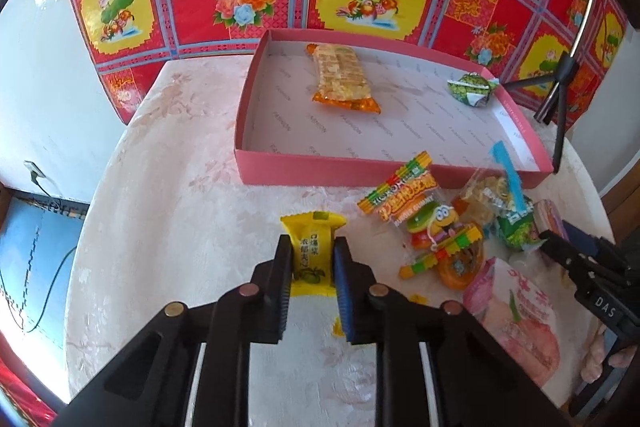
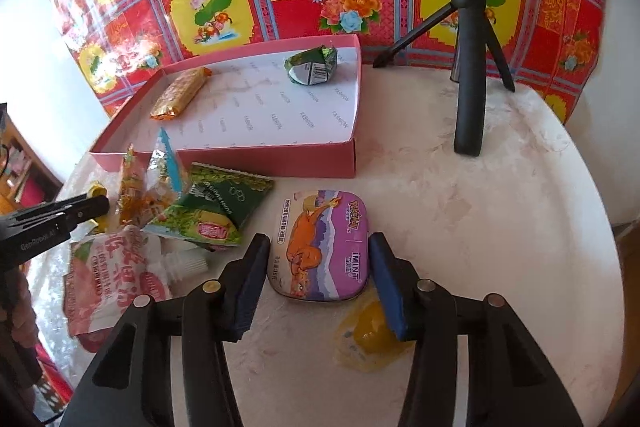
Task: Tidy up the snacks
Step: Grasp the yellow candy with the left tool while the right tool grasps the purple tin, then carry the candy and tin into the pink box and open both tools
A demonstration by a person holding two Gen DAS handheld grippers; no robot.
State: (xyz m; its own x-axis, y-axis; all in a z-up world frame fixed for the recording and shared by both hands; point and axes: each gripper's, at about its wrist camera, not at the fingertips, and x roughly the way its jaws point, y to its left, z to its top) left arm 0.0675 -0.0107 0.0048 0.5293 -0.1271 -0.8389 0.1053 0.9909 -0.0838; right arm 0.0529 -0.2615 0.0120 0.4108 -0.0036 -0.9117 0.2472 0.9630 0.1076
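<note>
In the left wrist view my left gripper [image 1: 312, 247] is shut on a yellow snack packet [image 1: 312, 261] that lies on the white tablecloth. Beyond it stands the pink box [image 1: 320, 173], which holds an orange cracker packet [image 1: 344, 79] and a green wrapped snack [image 1: 472, 89]. In the right wrist view my right gripper [image 2: 318, 241] straddles a purple mint tin [image 2: 320, 247] flat on the cloth, with a pad against each long side. The same pink box [image 2: 240, 157] lies further back to the left.
A pile sits between the grippers: a burger gummy packet [image 1: 424, 219], a clear packet with a blue strip [image 1: 492, 193], a green packet [image 2: 216, 211] and a pink pouch [image 2: 112, 275]. A yellow jelly cup [image 2: 372, 335] lies under my right finger. A black tripod [image 2: 468, 67] stands at the back right.
</note>
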